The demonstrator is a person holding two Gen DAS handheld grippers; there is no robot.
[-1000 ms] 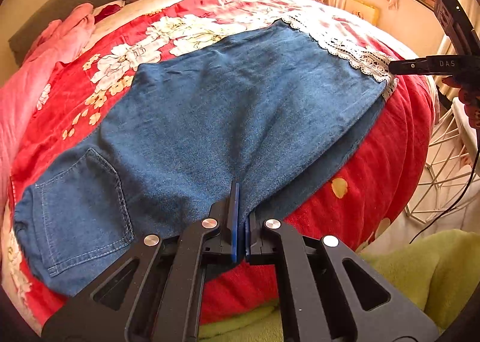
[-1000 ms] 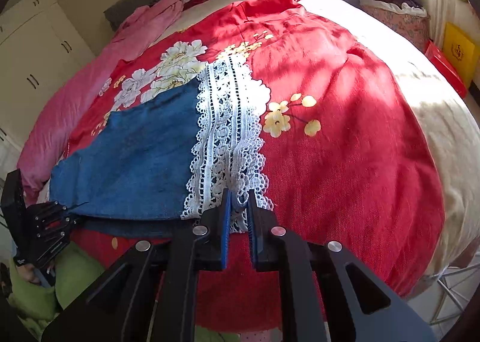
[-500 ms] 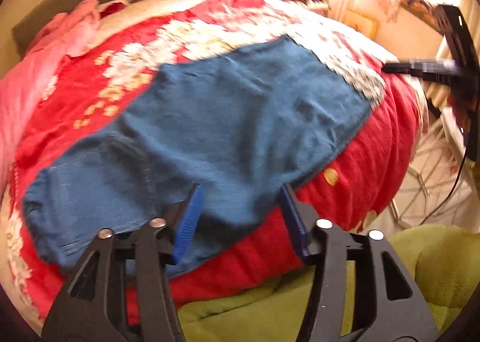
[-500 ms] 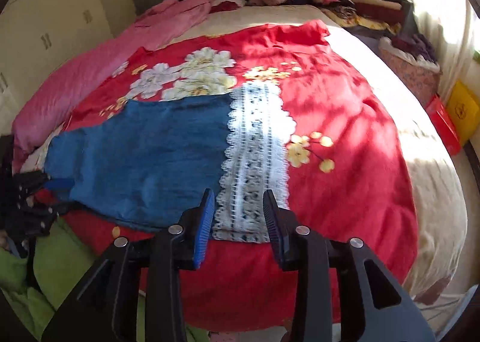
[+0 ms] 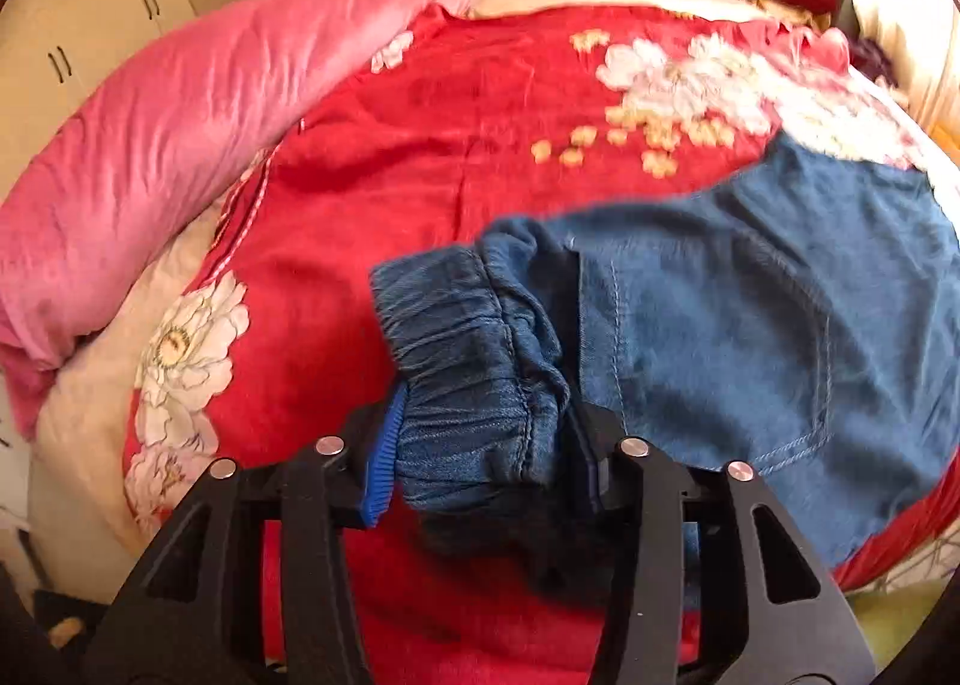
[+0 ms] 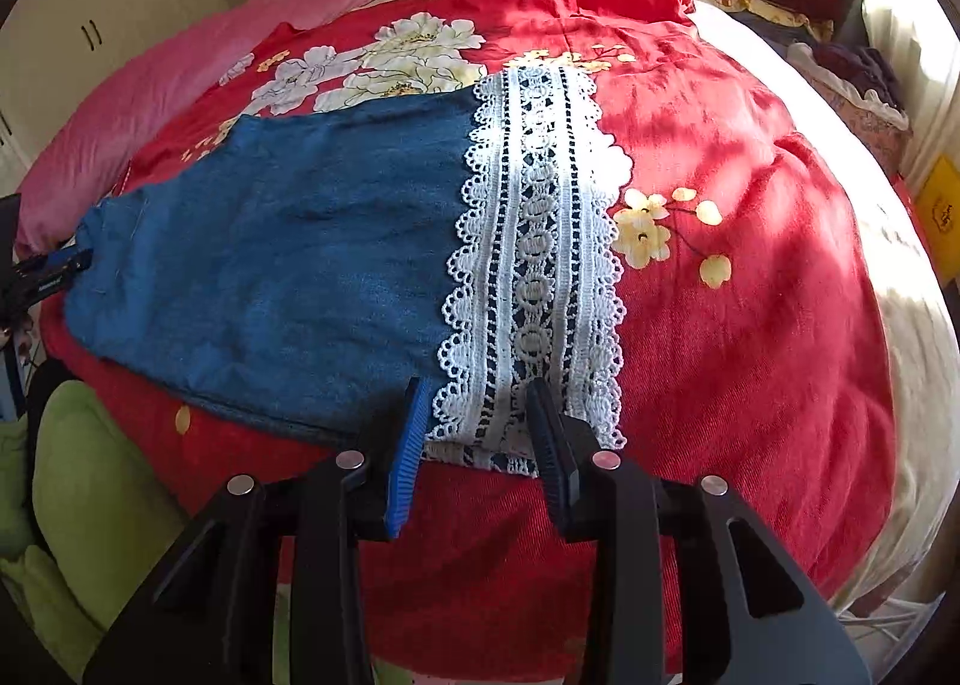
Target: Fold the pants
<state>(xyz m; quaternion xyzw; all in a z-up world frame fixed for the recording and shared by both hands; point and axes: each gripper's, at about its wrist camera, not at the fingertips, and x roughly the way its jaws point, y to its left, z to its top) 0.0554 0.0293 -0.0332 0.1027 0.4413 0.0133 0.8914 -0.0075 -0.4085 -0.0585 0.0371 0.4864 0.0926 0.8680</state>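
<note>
Jeans (image 5: 750,325) lie flat on the red floral bedspread (image 5: 450,144). Left gripper (image 5: 480,445) is closing around the bunched elastic waistband (image 5: 456,319); right gripper (image 6: 480,427) sits parted over the lace hem (image 6: 534,241), gripping nothing. A shallow bite could slip and spoil the fold. No containers visible.

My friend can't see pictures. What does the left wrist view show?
The left gripper is closing around the bunched waistband of blue jeans. The jeans lie on a red flowered blanket, with a pink quilt beside it.
</note>
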